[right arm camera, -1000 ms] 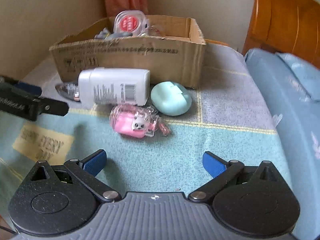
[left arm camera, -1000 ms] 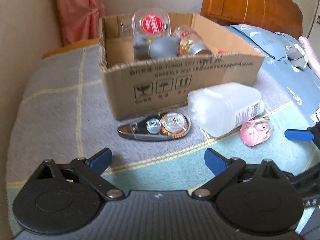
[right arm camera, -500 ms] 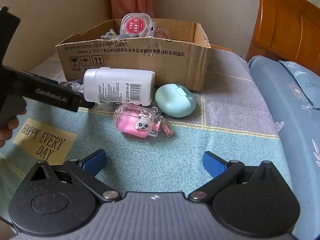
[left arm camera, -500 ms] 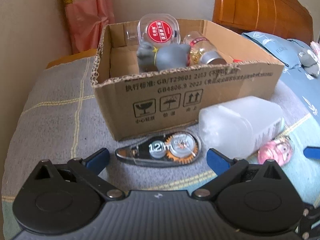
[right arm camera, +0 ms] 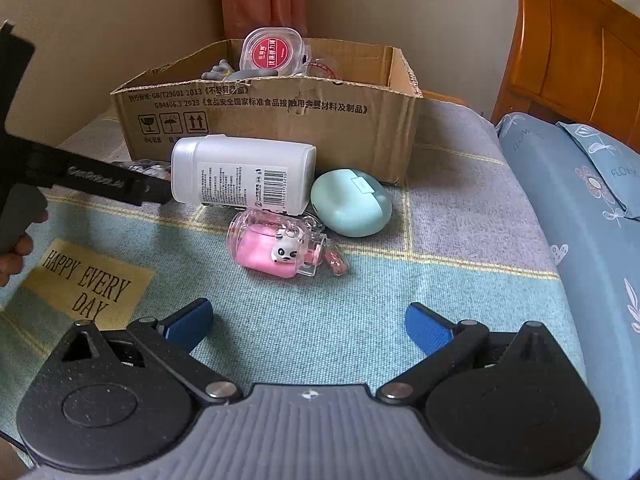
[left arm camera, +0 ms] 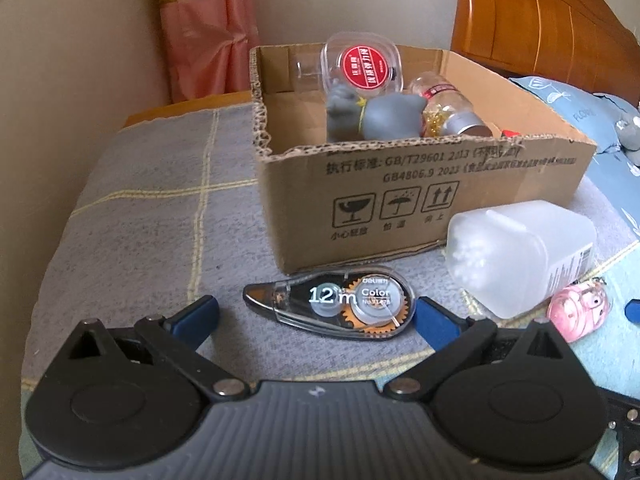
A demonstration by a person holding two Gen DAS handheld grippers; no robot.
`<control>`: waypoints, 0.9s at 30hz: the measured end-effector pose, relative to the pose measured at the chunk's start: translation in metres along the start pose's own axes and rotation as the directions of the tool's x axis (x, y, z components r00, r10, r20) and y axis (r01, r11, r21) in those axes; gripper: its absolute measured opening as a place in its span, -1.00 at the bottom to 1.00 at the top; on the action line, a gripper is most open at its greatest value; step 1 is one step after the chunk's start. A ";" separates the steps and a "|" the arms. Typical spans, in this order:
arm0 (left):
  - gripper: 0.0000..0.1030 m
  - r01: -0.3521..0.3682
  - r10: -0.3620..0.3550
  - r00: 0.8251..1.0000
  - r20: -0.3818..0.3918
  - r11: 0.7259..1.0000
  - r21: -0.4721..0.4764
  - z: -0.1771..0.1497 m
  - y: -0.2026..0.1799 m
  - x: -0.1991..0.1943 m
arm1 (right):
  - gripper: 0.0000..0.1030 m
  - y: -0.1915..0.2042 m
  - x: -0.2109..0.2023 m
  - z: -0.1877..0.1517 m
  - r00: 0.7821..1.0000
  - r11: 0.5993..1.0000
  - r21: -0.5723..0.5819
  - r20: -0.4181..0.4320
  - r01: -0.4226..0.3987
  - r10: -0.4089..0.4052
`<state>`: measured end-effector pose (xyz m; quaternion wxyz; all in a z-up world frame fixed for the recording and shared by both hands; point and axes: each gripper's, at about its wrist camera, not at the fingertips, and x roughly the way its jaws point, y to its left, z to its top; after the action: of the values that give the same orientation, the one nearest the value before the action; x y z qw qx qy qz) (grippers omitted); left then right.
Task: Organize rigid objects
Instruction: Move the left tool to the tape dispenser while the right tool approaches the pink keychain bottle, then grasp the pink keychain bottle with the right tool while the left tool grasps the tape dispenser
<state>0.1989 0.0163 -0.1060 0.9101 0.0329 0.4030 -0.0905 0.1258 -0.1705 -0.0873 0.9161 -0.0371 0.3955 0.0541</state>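
Observation:
A correction tape dispenser [left arm camera: 336, 302] lies flat in front of the cardboard box [left arm camera: 420, 196]. My left gripper [left arm camera: 316, 314] is open, its blue fingertips on either side of the dispenser's near edge. A white plastic bottle [left arm camera: 520, 256] [right arm camera: 244, 176] lies on its side to the right, with a pink keychain case [right arm camera: 276, 250] and a mint oval case [right arm camera: 352, 208] beside it. My right gripper [right arm camera: 308, 322] is open and empty, a short way back from the pink case. The box holds a clear tub with a red label [left arm camera: 362, 64], a grey toy [left arm camera: 380, 118] and a small bottle.
The items lie on a grey and teal blanket with a "HAPPY EVERY DAY" patch [right arm camera: 84, 284]. A wooden headboard [right arm camera: 576, 60] and blue pillow [right arm camera: 600, 168] are to the right. A wall and pink curtain [left arm camera: 208, 28] stand behind the box. The left gripper's arm [right arm camera: 92, 180] crosses the right view.
My left gripper has moved forward and down to the correction tape, which now lies between its fingertips. My right gripper has edged slightly closer to the pink case.

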 end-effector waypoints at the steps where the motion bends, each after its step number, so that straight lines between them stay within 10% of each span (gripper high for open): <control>1: 0.99 -0.003 0.003 1.000 0.001 1.000 -0.002 0.000 -0.001 0.000 | 1.00 0.000 0.000 0.000 1.000 1.000 0.001 0.001 0.000 0.000; 27: 0.98 -0.030 0.030 0.999 0.021 0.999 -0.027 0.004 -0.004 0.005 | 0.66 0.033 0.007 0.019 0.997 0.999 -0.043 0.072 -0.021 0.024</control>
<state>0.2049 0.0112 -0.1069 0.9161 0.0259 0.3937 -0.0718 0.1404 -0.1354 -0.0805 0.9281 -0.0498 0.3614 0.0742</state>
